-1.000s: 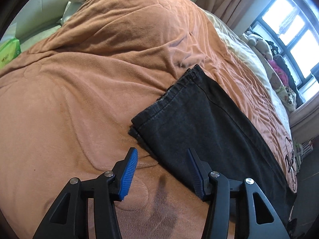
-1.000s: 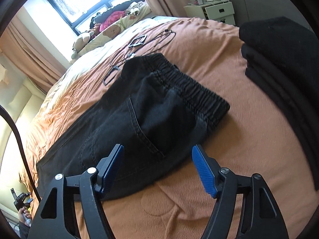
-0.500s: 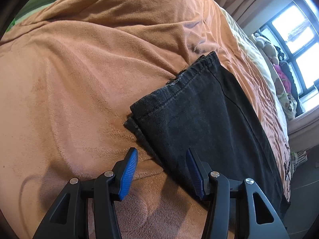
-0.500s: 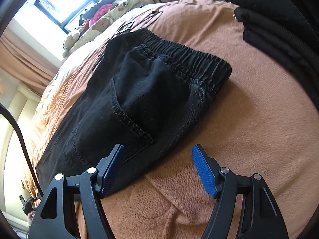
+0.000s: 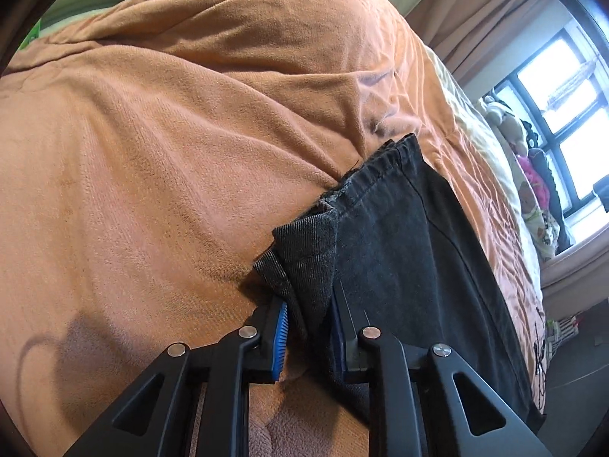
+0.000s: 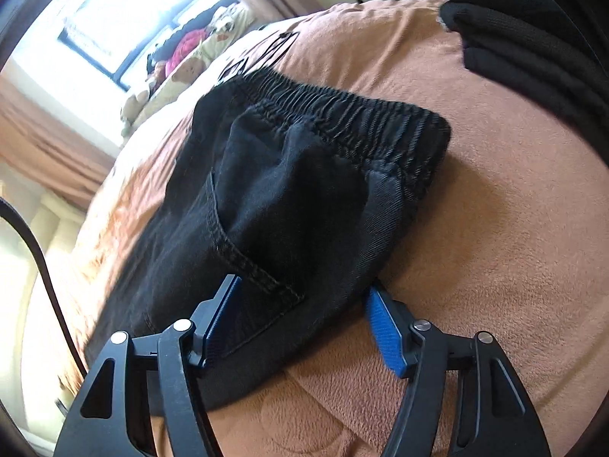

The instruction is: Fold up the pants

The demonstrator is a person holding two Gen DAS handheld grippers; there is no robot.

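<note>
On the orange blanket (image 5: 152,144) of the bed lie the black pants (image 5: 411,243). The left claw (image 5: 308,337) is closed on the hem corner; the right claw (image 6: 300,323) stands wide open around the seat edge, near the waistband (image 6: 342,118).

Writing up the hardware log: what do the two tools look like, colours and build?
Both match: the left tool and right tool have matte black linkage arms with triangular cutouts and silver pivot screws. Their fingers carry blue ribbed pads. A black cable loops past the right one. No markings or sleeves show.
</note>
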